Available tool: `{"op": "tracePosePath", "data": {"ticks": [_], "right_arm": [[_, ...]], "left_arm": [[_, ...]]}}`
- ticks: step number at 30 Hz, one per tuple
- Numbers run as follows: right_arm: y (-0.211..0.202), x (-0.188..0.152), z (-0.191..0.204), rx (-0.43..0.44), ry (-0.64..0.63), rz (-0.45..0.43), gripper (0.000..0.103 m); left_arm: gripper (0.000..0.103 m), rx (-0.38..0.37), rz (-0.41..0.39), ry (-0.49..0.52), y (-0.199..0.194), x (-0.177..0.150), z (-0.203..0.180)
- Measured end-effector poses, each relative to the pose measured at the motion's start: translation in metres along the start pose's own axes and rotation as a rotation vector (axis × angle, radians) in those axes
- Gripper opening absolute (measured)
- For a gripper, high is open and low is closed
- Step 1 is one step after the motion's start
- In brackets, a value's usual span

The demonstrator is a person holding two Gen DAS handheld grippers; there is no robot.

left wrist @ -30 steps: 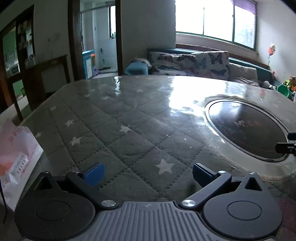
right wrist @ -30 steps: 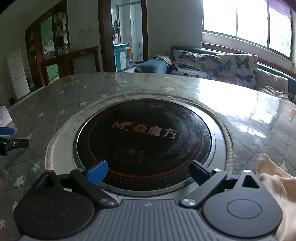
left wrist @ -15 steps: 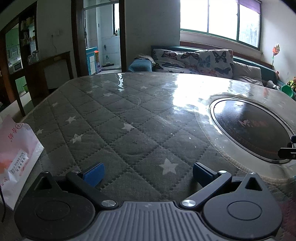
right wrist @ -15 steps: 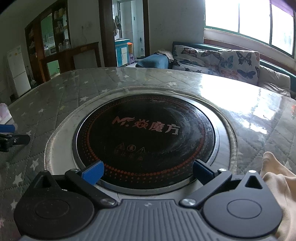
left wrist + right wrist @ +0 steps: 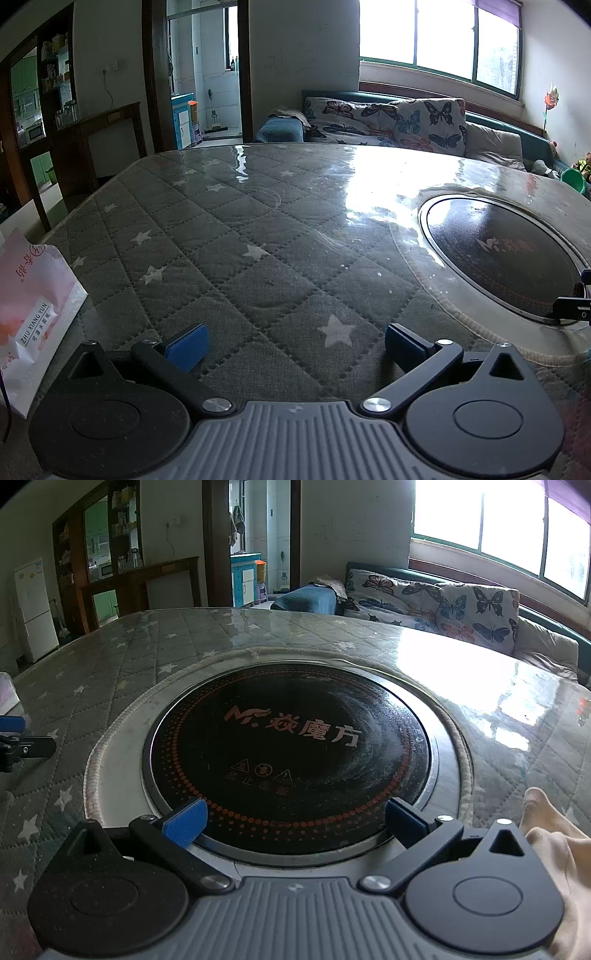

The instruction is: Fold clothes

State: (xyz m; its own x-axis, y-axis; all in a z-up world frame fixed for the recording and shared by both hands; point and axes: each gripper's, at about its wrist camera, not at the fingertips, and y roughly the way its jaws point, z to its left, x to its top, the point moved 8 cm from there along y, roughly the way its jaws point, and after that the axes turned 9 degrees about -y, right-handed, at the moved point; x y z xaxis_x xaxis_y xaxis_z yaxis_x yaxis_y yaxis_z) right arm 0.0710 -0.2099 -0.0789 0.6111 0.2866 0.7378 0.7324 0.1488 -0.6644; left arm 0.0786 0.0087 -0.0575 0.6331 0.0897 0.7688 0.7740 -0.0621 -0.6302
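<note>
- Plainly, both tools hang empty: the left gripper [image 5: 293, 345] has its jaws spread wide over bare quilt, and the right gripper [image 5: 293, 821], whose jaws have just been opening, now stands at full spread with nothing between its blue pads [image 5: 185, 821].
- The task's thing, a cream garment [image 5: 557, 853], lies bunched on the near side of the table, just right of the induction hob [image 5: 286, 755] and beside the right gripper; only an edge of it shows.
- My reading is that the step in hand is the first reach, with no fold begun.
- To do it well, I would swing the right gripper away from the hob toward the cloth, come in low, and pinch a single layer at a hem or corner, not the whole heap.
- The left gripper should then take a matching corner so the piece can be drawn flat over the open quilt left of the hob.
- The garment looks soft, matte and limp, so it should drape and drag.
- The table cover [image 5: 236, 254] is grey quilted fabric with white stars under a glossy clear sheet, which probably lets cloth slide.
- The hob is a round, hard black glass disc in a metal ring, rimmed by a rope-like edge.
- A pink-and-white paper bag [image 5: 31, 314] leans at the table's edge, well left of the hob.
</note>
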Motion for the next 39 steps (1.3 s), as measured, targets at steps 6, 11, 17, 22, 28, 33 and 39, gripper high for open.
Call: {"op": "tracePosePath", "data": {"ticks": [6,11,17,22,28,33,39], "right_arm": [[-0.0001,-0.0001,-0.0003,0.000,0.000,0.000,0.103],[-0.0006,0.0000,-0.0004,0.001,0.000,0.000,0.103],[-0.0008,0.0000,-0.0006,0.001,0.000,0.000,0.103],[-0.0010,0.0000,-0.0007,0.001,0.000,0.000,0.103],[-0.0009,0.0000,-0.0008,0.001,0.000,0.000,0.103],[-0.0010,0.0000,-0.0008,0.001,0.000,0.000,0.103],[-0.0011,0.0000,-0.0009,0.001,0.000,0.000,0.103]], "left_arm": [[0.103,0.000,0.000,0.000,0.0007,-0.0001,-0.0008],[0.103,0.000,0.000,0.000,0.0006,-0.0005,-0.0011],[0.103,0.000,0.000,-0.001,0.0006,-0.0007,-0.0012],[0.103,0.000,0.000,0.000,0.0008,-0.0009,-0.0014],[0.103,0.001,0.001,0.000,0.0016,-0.0008,-0.0014],[0.103,0.001,0.001,0.000,0.0021,-0.0011,-0.0019],[0.103,0.001,0.000,0.000,0.0025,-0.0012,-0.0025]]}}
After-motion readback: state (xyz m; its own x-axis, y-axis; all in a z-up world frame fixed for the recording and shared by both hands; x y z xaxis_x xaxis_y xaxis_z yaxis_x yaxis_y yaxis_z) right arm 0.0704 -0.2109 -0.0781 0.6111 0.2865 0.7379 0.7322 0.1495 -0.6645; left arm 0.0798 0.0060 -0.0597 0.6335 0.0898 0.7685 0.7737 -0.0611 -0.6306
